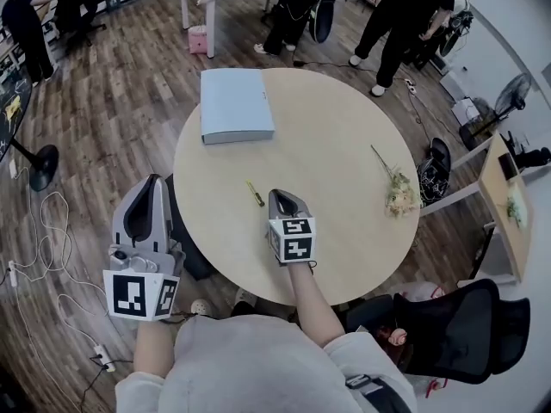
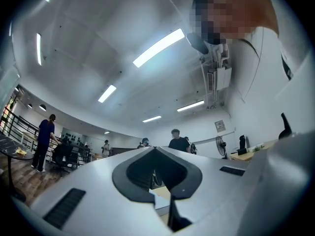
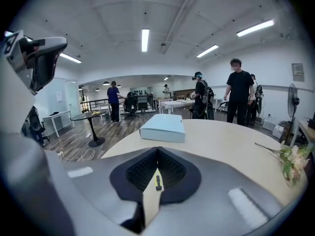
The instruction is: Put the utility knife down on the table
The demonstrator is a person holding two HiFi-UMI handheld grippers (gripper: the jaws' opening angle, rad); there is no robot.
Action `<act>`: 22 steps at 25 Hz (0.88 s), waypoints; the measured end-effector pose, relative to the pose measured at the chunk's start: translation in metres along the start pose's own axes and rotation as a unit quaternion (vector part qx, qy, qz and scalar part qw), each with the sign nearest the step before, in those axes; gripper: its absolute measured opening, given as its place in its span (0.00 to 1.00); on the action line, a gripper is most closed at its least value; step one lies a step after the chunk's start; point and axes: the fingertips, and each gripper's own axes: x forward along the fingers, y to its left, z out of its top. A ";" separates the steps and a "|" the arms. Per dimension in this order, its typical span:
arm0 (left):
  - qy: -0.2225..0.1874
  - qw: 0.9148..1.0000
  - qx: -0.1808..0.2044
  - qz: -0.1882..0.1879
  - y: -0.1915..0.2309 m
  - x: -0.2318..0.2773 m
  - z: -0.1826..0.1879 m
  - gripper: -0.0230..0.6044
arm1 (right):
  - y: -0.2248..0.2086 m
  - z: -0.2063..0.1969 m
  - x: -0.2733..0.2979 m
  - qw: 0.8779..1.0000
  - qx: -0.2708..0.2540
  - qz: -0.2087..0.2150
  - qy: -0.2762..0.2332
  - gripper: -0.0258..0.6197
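Observation:
The yellow utility knife (image 1: 255, 194) lies flat on the round beige table (image 1: 344, 162), near its front left part. My right gripper (image 1: 280, 195) hovers just to the right of it, shut and holding nothing. In the right gripper view the knife (image 3: 158, 182) shows through the slit under the closed jaw tips of that gripper (image 3: 157, 149), on the tabletop (image 3: 231, 146). My left gripper (image 1: 155, 180) is off the table's left edge, over the floor, shut and empty. In its own view, the left gripper (image 2: 155, 149) points up toward the ceiling.
A light blue box (image 1: 234, 104) lies at the table's far left, seen also as the blue box (image 3: 164, 128). A dried flower sprig (image 1: 398, 191) rests at the right edge. Several people (image 1: 405, 15) stand beyond the table. A black chair (image 1: 461, 329) is at the near right; cables (image 1: 43, 231) trail on the floor.

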 end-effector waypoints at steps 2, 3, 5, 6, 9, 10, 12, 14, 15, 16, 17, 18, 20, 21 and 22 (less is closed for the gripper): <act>-0.005 1.000 -0.004 -0.018 -0.004 0.001 0.004 0.05 | -0.001 0.011 -0.015 1.000 0.005 -0.012 -0.022 0.06; -0.007 1.000 -0.006 -0.027 -0.006 0.002 0.006 0.05 | -0.001 0.017 -0.024 0.999 0.009 -0.019 -0.034 0.06; -0.011 0.999 -0.012 -0.042 -0.010 0.005 0.010 0.05 | -0.003 0.028 -0.040 0.998 0.019 -0.030 -0.055 0.06; -0.013 0.999 -0.014 -0.049 -0.012 0.006 0.012 0.05 | -0.004 0.032 -0.048 0.997 0.023 -0.036 -0.063 0.06; -0.018 0.997 -0.019 -0.066 -0.016 0.007 0.018 0.05 | -0.006 0.038 -0.070 0.995 0.028 -0.053 -0.080 0.06; -0.020 0.997 -0.022 -0.072 -0.018 0.007 0.020 0.05 | -0.006 0.041 -0.078 0.994 0.027 -0.060 -0.085 0.06; -0.022 0.996 -0.026 -0.085 -0.021 0.006 0.022 0.05 | -0.006 0.046 -0.093 0.992 0.026 -0.073 -0.097 0.06; -0.023 0.995 -0.028 -0.098 -0.026 0.005 0.023 0.05 | -0.006 0.051 -0.107 0.990 0.025 -0.086 -0.108 0.06; -0.023 0.994 -0.029 -0.104 -0.028 0.004 0.023 0.05 | -0.006 0.053 -0.113 0.989 0.024 -0.092 -0.114 0.06; -0.024 0.993 -0.031 -0.109 -0.029 0.004 0.023 0.05 | -0.005 0.056 -0.119 0.988 0.024 -0.097 -0.119 0.06; -0.024 0.993 -0.032 -0.114 -0.030 0.004 0.024 0.05 | -0.005 0.059 -0.125 0.987 0.024 -0.102 -0.124 0.06; -0.025 0.992 -0.033 -0.119 -0.031 0.003 0.024 0.05 | -0.003 0.063 -0.131 0.986 0.024 -0.106 -0.130 0.06; -0.027 0.991 -0.035 -0.128 -0.034 0.001 0.026 0.05 | -0.001 0.069 -0.144 0.983 0.022 -0.114 -0.142 0.06; -0.027 0.990 -0.036 -0.132 -0.036 0.000 0.027 0.05 | 0.000 0.072 -0.151 0.982 0.021 -0.118 -0.147 0.06; -0.028 0.990 -0.037 -0.135 -0.037 -0.001 0.028 0.05 | 0.002 0.075 -0.157 0.980 0.021 -0.122 -0.153 0.06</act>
